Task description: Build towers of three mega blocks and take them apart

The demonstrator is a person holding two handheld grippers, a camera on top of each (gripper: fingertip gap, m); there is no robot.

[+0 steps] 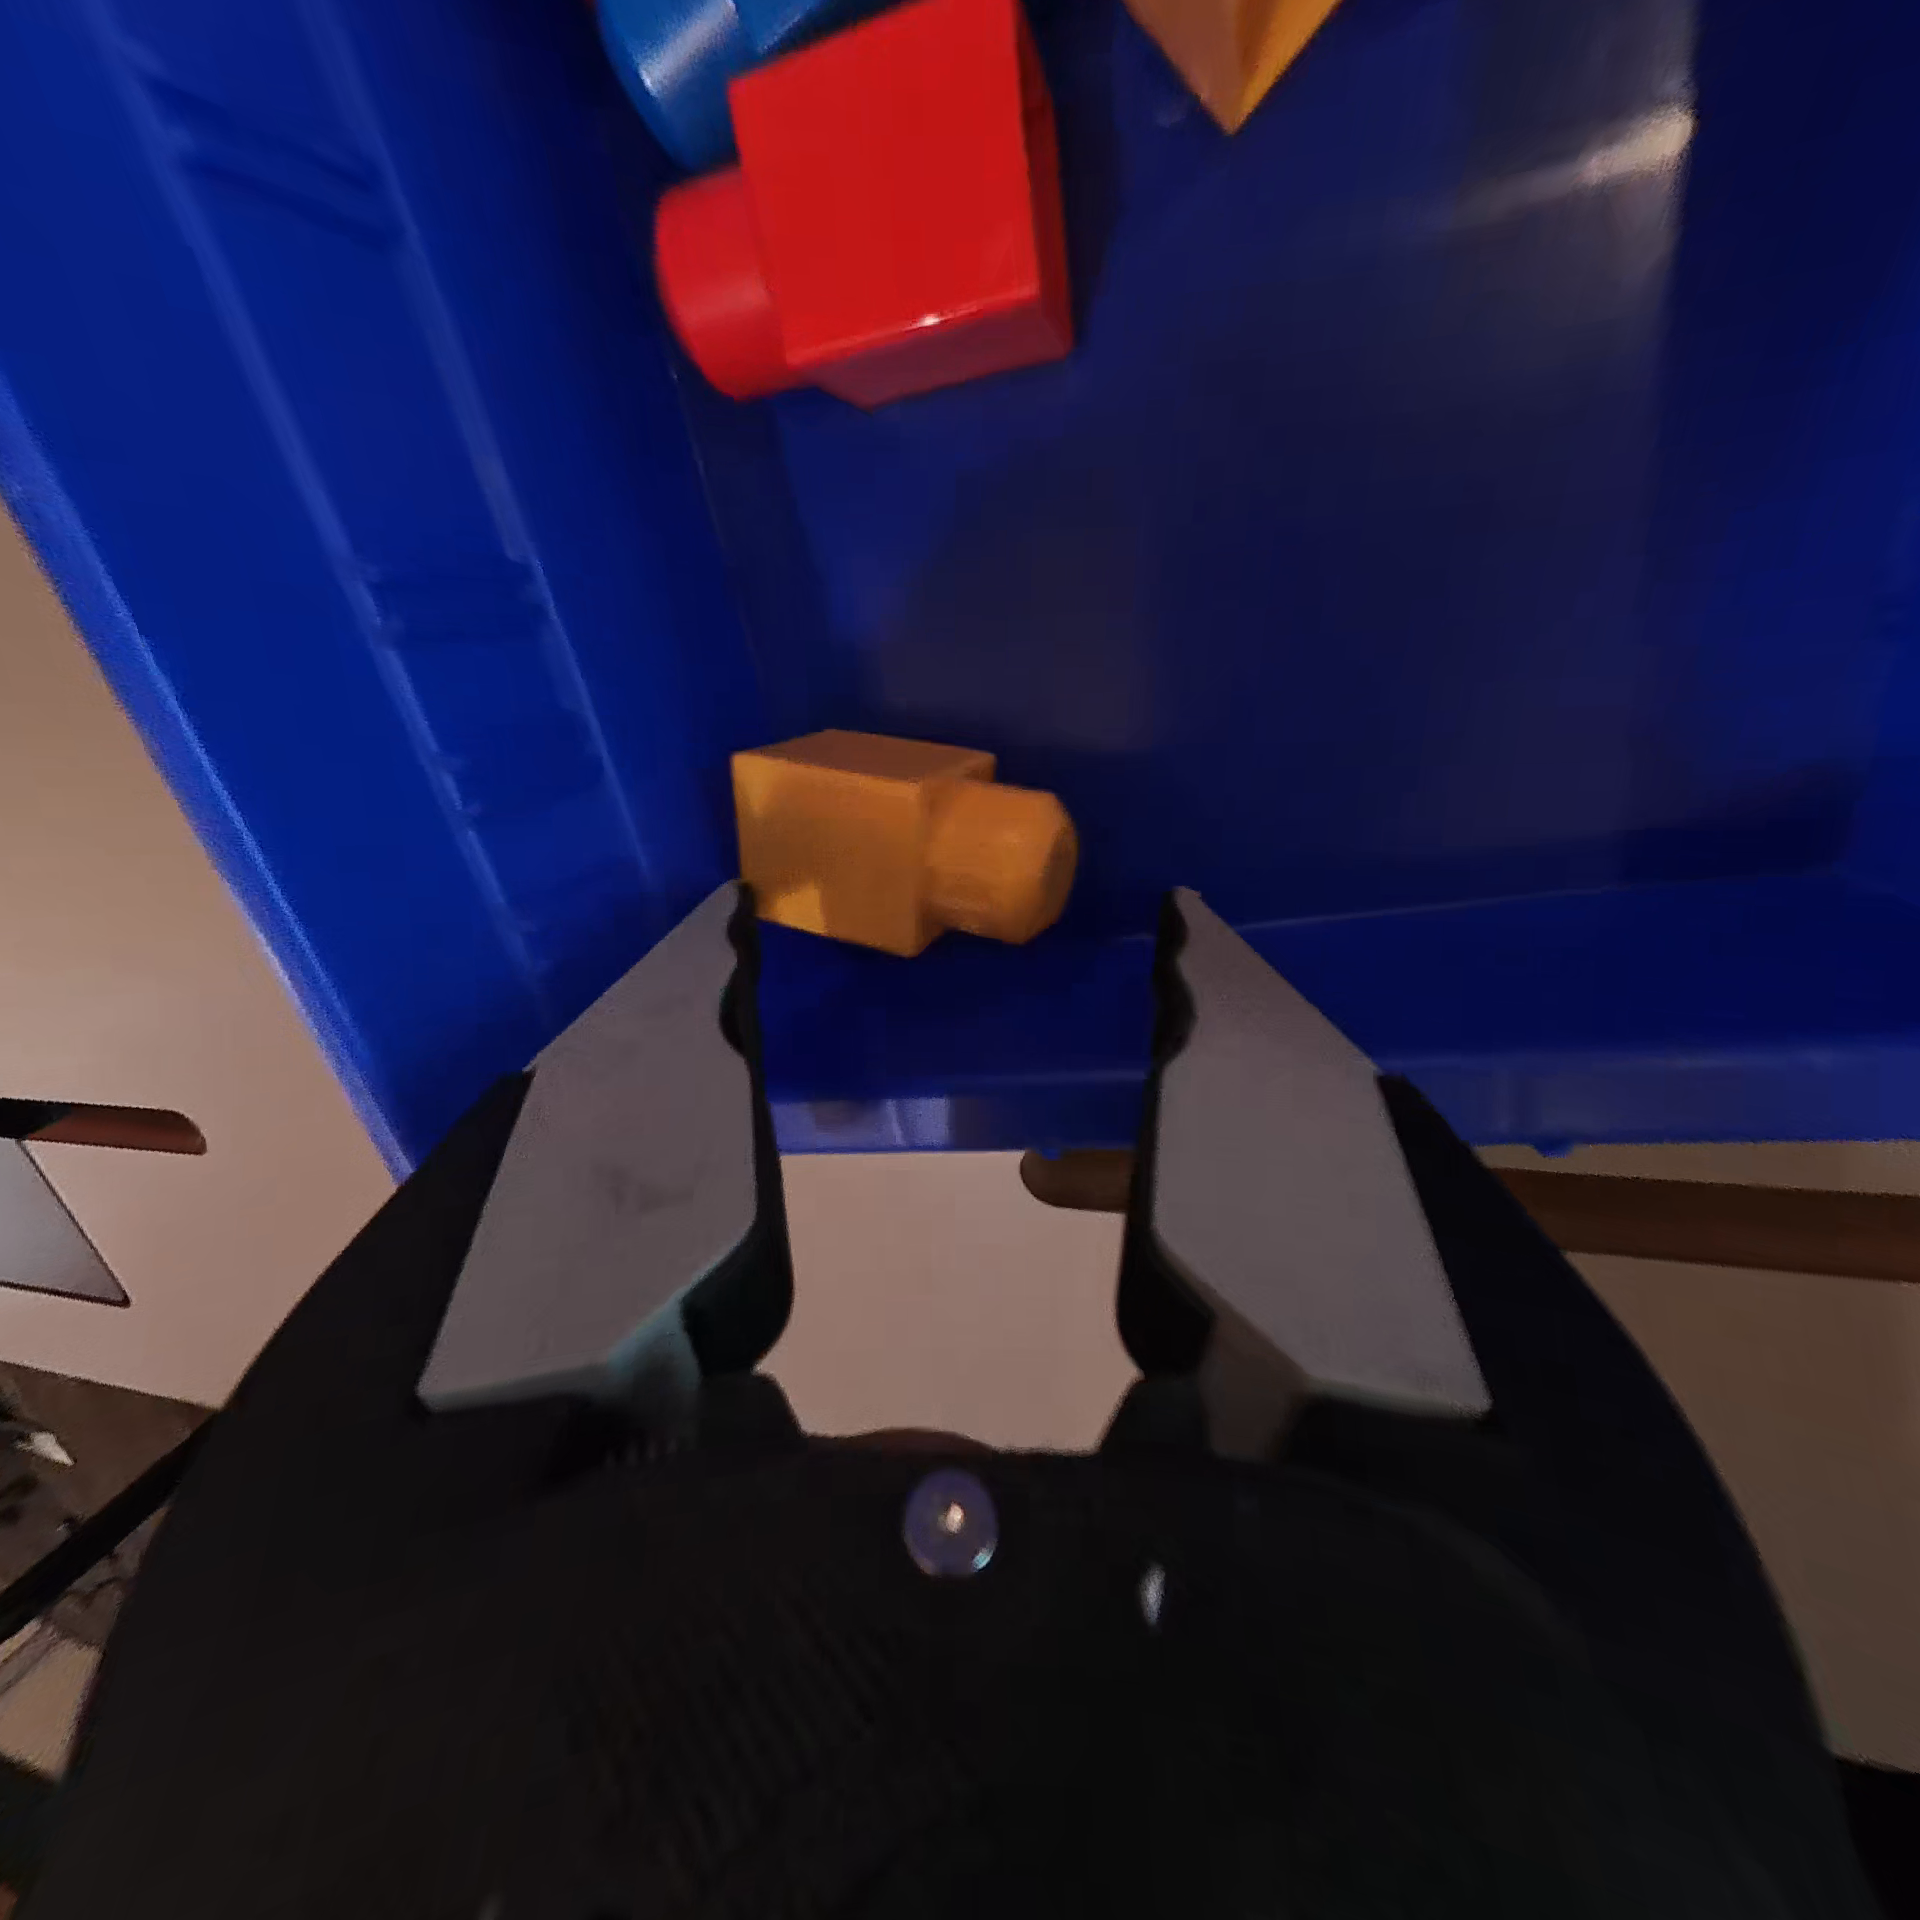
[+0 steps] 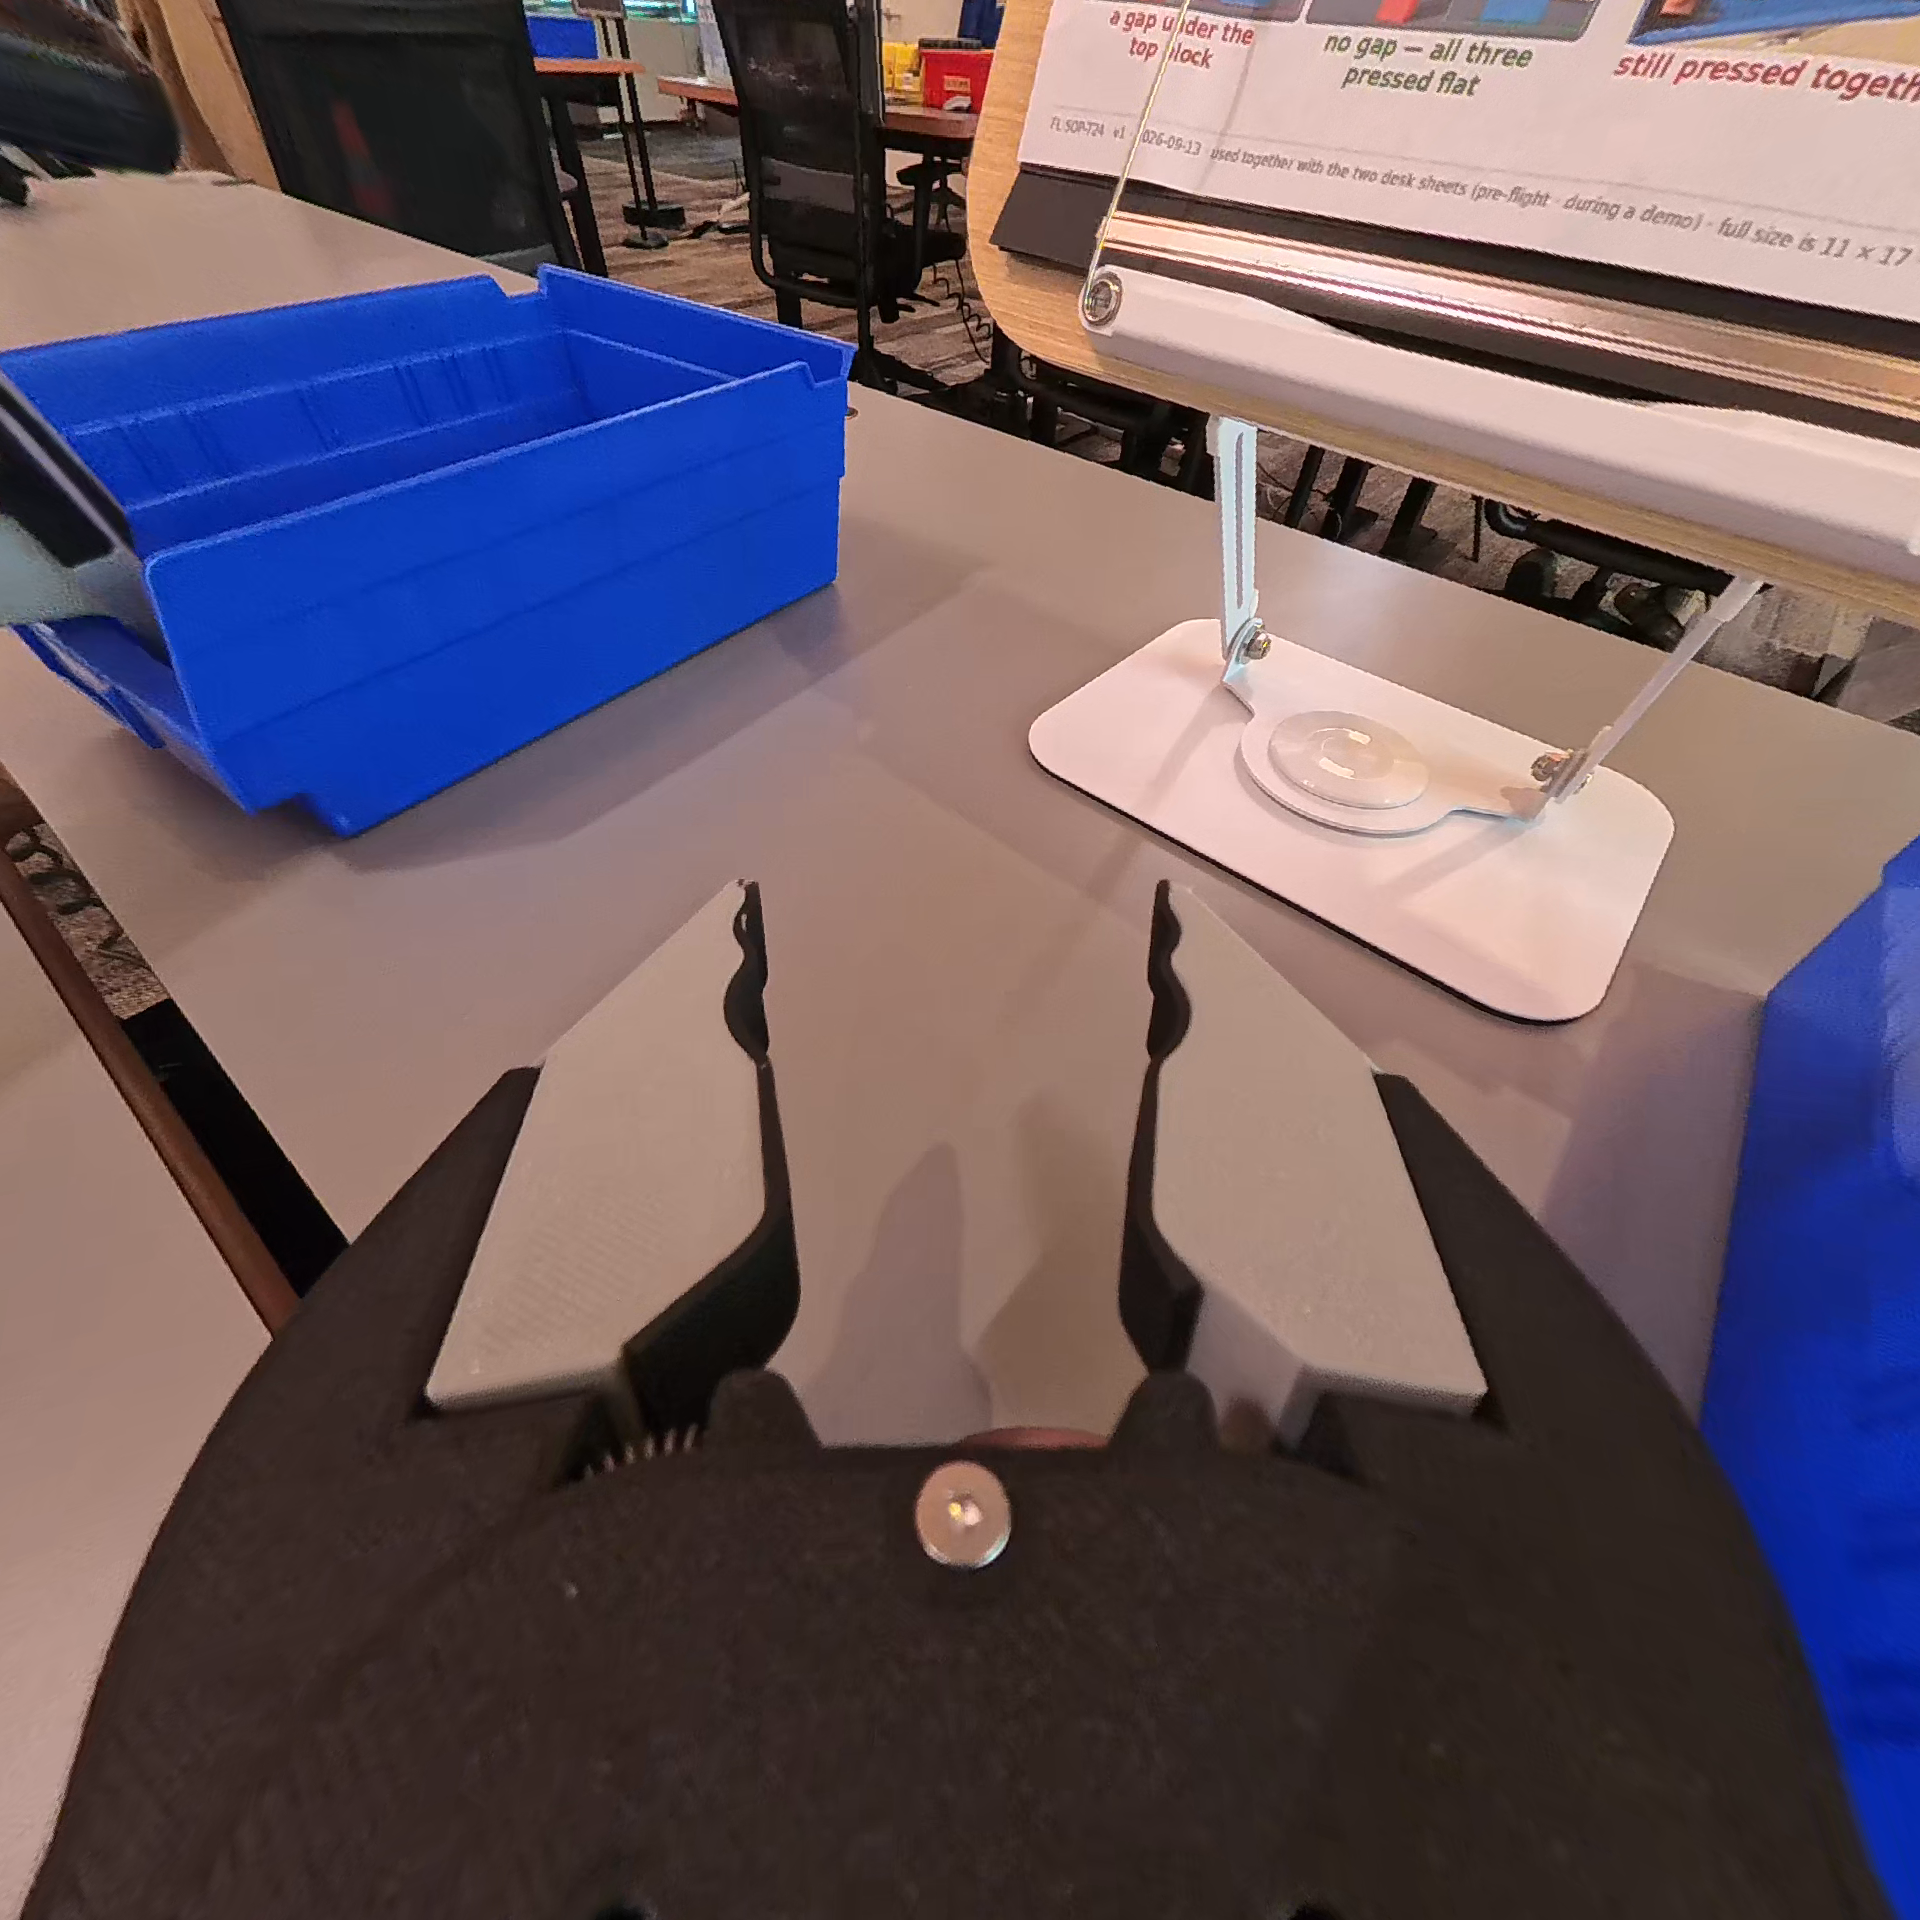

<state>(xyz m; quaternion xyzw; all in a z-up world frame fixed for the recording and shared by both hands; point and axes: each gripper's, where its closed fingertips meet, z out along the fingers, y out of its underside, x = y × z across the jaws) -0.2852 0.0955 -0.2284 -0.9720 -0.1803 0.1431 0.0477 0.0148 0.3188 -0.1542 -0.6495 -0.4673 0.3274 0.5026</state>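
Note:
In the left wrist view I look down into a blue bin (image 1: 1351,520). An orange block (image 1: 883,842) lies on its side near the bin's near wall, its stud pointing right. A red block (image 1: 894,208) lies farther in, beside a blue block (image 1: 675,62) and another orange block (image 1: 1236,52) at the top edge. My left gripper (image 1: 956,914) is open and empty, fingertips just short of the orange block. My right gripper (image 2: 956,914) is open and empty above the grey table (image 2: 935,779). The left gripper (image 2: 62,530) shows at the bin's (image 2: 468,520) near left end.
A white document stand (image 2: 1351,810) holding a printed sheet (image 2: 1507,114) stands at the right back of the table. A second blue object (image 2: 1829,1247) sits at the right edge. Office chairs and desks stand beyond the table. The table's wooden edge (image 2: 156,1122) runs at the left. My left gripper is the nearer one to the red block (image 1: 894,208): about 10 cm, against 35 cm.

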